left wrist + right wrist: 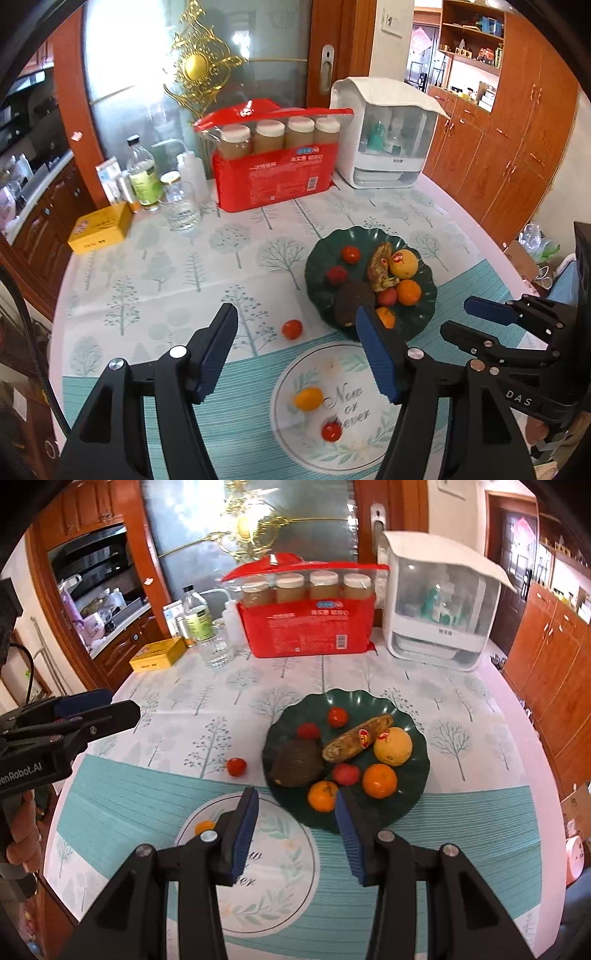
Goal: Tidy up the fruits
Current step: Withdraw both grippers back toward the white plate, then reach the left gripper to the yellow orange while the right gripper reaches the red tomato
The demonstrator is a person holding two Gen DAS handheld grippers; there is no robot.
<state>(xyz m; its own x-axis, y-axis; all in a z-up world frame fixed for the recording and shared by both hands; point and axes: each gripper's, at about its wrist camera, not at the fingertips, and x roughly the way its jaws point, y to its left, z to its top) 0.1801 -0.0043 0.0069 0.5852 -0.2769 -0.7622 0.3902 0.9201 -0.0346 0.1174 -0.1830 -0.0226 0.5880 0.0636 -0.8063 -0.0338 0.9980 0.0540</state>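
While both grippers, left gripper (297,321) and right gripper (297,805), hover with fingers spread and empty, fruit fills the scalloped dark-green plate (413,786); a small red tomato (292,329) lies beside it.

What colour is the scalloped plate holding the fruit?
Dark green scalloped plate, plain, no pattern; clearest in the right wrist view.

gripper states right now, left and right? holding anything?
Left gripper: open, holding nothing, over the table near the loose tomato.
Right gripper: open, holding nothing, at the near edge of the green plate.
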